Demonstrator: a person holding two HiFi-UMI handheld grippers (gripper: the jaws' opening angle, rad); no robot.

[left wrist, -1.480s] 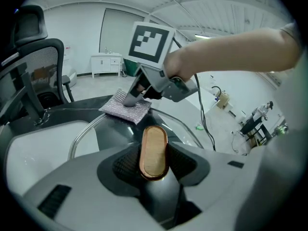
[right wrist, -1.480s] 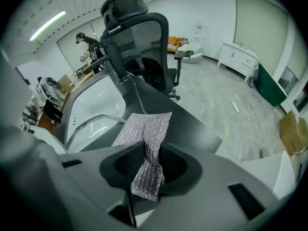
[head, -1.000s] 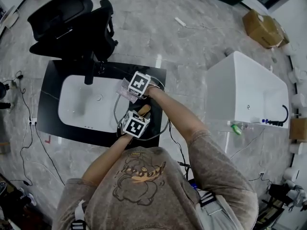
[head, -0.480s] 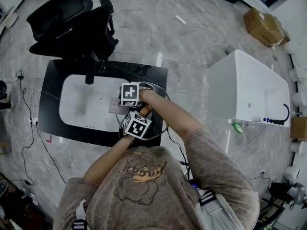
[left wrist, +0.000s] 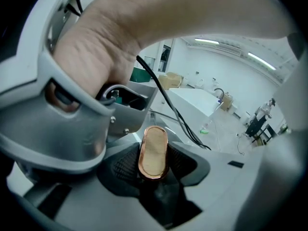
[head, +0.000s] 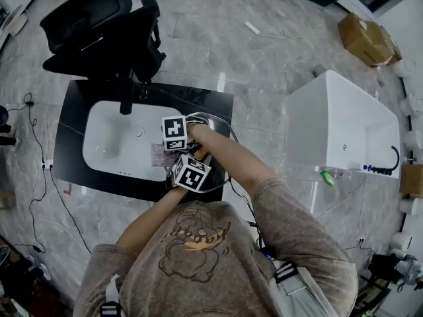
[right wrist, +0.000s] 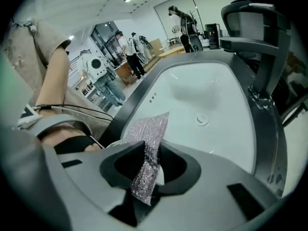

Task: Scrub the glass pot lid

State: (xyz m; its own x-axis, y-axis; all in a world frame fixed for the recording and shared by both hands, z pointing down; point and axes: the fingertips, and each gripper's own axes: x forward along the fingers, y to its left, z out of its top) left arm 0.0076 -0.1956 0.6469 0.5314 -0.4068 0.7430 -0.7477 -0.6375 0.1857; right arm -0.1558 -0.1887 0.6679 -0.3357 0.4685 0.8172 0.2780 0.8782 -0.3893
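While the black bench and its white sink are lying as before, the right gripper is sitting lower and further left than a second ago, over the sink's right edge, jaws pinching a silvery mesh cloth. The glass pot lid, clear and metal-rimmed, is sitting at the bench's right end, the left gripper clamping its oval, copper-edged knob.

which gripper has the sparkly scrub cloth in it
The right gripper: it is shut on the silvery mesh cloth. The left gripper holds no cloth; it clamps the lid handle, tan with a copper rim.
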